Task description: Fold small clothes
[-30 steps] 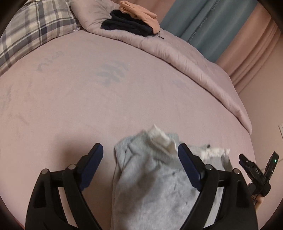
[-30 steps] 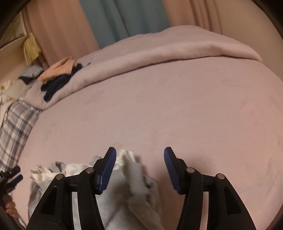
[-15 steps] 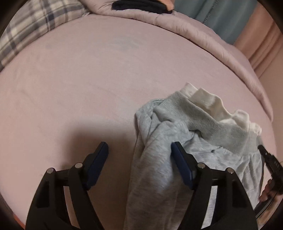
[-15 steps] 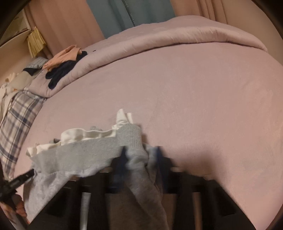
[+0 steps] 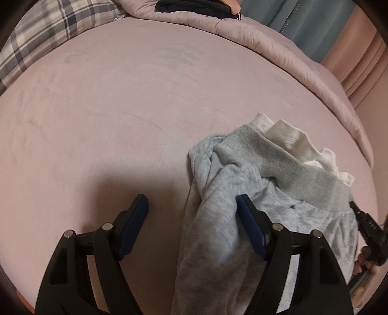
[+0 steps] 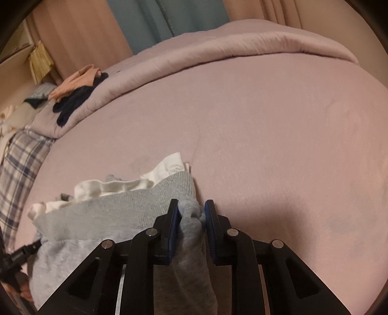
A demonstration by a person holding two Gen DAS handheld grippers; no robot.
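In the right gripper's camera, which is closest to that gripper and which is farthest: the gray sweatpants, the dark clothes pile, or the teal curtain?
1. gray sweatpants, pinched in the right gripper.
2. dark clothes pile, far left on the folded comforter.
3. teal curtain, behind the bed, top.

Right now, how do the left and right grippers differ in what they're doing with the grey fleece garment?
The right gripper is shut, pinching a bunched corner of the grey fleece garment; the left gripper is open, gripping nothing. The right's blue pads squeeze cloth from both sides; the left's pads stand wide apart, cloth draped between them. Both are black with blue pads, over the pink bedsheet.
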